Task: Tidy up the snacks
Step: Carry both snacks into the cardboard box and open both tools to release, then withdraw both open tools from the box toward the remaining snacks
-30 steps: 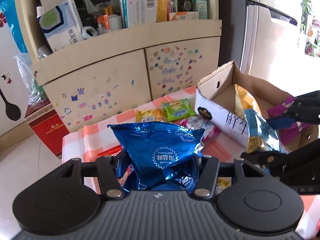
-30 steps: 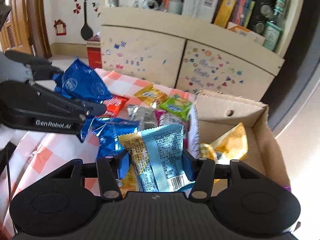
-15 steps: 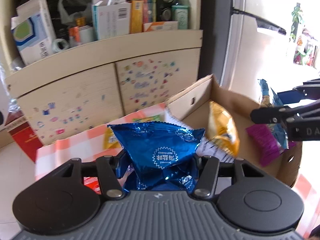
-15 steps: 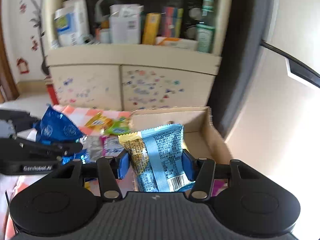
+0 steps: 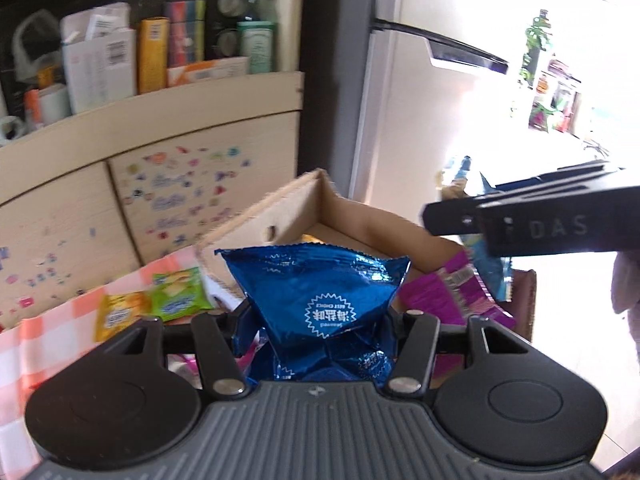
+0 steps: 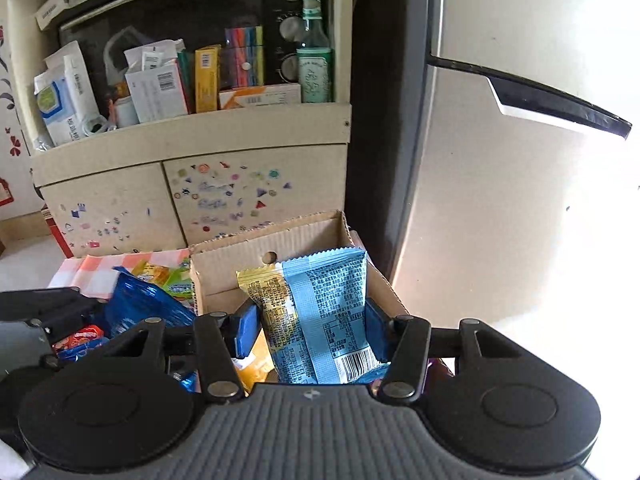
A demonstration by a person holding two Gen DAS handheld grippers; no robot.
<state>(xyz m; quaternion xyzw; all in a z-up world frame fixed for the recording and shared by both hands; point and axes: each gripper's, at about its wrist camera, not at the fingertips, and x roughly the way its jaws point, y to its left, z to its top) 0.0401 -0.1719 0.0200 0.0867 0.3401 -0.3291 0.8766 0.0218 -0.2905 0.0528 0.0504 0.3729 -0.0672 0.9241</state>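
Presently the left tool (image 5: 320,332) clamps a blue foil packet (image 5: 320,280) and the right tool (image 6: 308,336) a pale-blue packet (image 6: 320,312), both over the cardboard box (image 6: 228,272); light, crushable, slippery wrappers, best pinched mid-body.

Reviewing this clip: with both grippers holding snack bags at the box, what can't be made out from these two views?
- Floor of the cardboard box: in the right wrist view, hidden by the light blue snack bag; in the left wrist view, by the blue foil bag.
- Purple packet: left wrist view, partly covered by the right gripper; its print is unreadable.
- Cabinet stickers: left wrist view, motion-blurred.
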